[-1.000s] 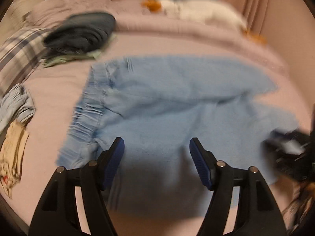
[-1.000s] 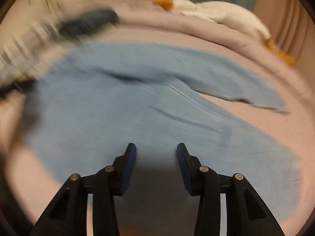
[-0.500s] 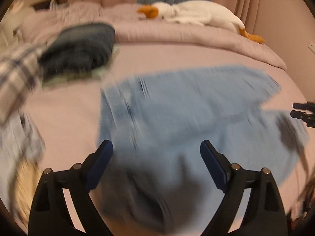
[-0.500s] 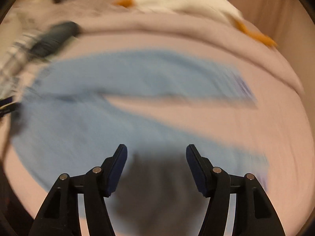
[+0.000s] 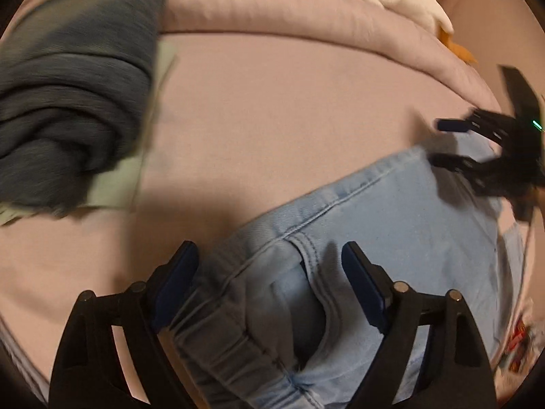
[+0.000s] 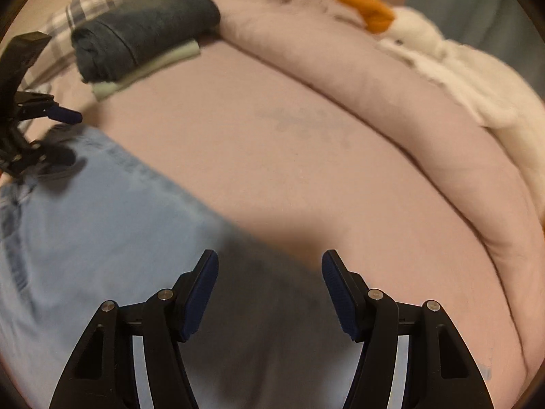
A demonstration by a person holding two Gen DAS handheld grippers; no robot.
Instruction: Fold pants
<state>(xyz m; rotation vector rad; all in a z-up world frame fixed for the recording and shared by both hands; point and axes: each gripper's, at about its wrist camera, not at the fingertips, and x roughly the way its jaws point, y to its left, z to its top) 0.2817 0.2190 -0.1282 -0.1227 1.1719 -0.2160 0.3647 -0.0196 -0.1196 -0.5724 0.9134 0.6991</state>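
Note:
Light blue denim pants lie flat on the pink bed. In the left wrist view my left gripper is open, low over the gathered waistband and pocket seam. In the right wrist view my right gripper is open over the pants near their far edge. Each gripper shows in the other's view: the right one at the right edge, the left one at the left edge, both open.
A folded dark blue garment on a pale green one lies at the far left, also in the right wrist view. A white plush goose lies along the rolled pink duvet. A plaid cloth is behind the pile.
Both grippers have dropped close to the pants and moved toward their far edge. The pants now look narrower, as one leg no longer shows apart. Both jaws have stayed open.

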